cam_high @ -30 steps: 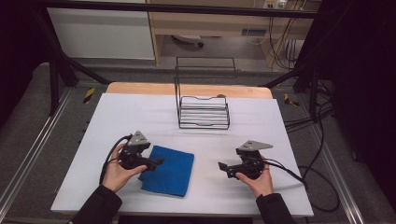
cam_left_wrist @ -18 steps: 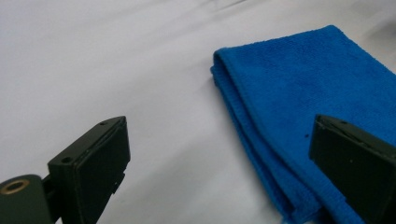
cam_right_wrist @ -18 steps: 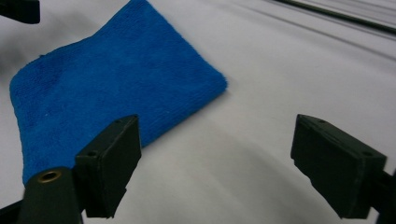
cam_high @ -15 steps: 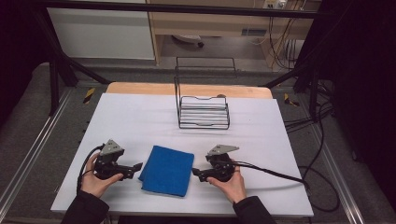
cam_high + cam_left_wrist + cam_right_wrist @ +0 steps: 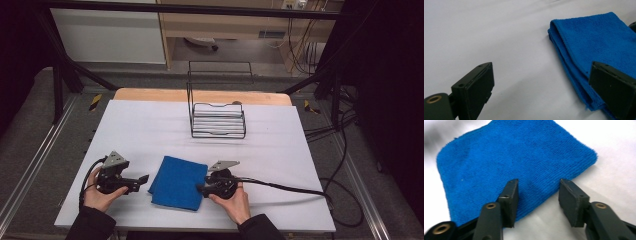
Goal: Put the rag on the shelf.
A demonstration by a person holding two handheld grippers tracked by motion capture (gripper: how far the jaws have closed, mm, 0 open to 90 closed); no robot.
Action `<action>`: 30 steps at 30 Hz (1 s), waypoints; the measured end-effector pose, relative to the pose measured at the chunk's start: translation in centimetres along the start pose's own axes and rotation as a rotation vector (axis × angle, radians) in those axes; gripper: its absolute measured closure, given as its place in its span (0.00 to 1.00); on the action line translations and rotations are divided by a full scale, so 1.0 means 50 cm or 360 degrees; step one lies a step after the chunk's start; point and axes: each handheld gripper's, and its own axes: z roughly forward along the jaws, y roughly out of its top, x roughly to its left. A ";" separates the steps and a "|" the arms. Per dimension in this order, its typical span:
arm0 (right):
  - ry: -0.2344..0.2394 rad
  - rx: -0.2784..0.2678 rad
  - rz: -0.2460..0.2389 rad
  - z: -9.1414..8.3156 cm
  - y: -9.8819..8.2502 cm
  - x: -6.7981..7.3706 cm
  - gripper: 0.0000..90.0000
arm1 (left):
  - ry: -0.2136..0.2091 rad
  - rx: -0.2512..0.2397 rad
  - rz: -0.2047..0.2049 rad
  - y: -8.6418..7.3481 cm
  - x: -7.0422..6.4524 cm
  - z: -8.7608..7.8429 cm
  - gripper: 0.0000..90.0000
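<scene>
A folded blue towel (image 5: 177, 182) lies flat on the white table (image 5: 150, 125) near its front edge. My left gripper (image 5: 142, 181) is just left of the towel, low over the table and wide open; in the left gripper view (image 5: 541, 87) bare table lies between its jaws and the towel's folded edge (image 5: 599, 42) runs by the right jaw. My right gripper (image 5: 200, 189) is at the towel's right edge. Its jaws have just been closing and stand partly apart (image 5: 537, 195), with the towel's edge (image 5: 511, 157) between them and the pads off the cloth.
A black wire rack (image 5: 218, 120) stands at the back middle of the table, in front of a wooden strip (image 5: 200, 95). The right gripper's cable (image 5: 280, 186) trails off to the right across the table.
The left hand has drawn away to the left, off the towel. The right hand has slid left up to the towel's right edge, and its jaws are narrower.
</scene>
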 end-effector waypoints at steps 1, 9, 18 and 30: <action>-0.0004 -0.0007 0.0020 0.000 -0.002 0.003 0.63 | 0.0002 0.0002 0.0004 0.000 -0.001 0.001 0.07; 0.0042 0.0006 0.0172 0.003 -0.005 0.009 0.92 | -0.0011 0.0010 0.0012 0.001 -0.006 0.004 0.07; 0.0066 0.0003 0.0152 -0.020 0.007 0.002 0.97 | -0.0018 0.0008 0.0015 0.000 -0.006 0.001 0.08; -0.0023 0.0072 0.0143 -0.104 -0.004 -0.066 0.97 | -0.0041 0.0010 0.0029 0.000 -0.012 0.000 0.07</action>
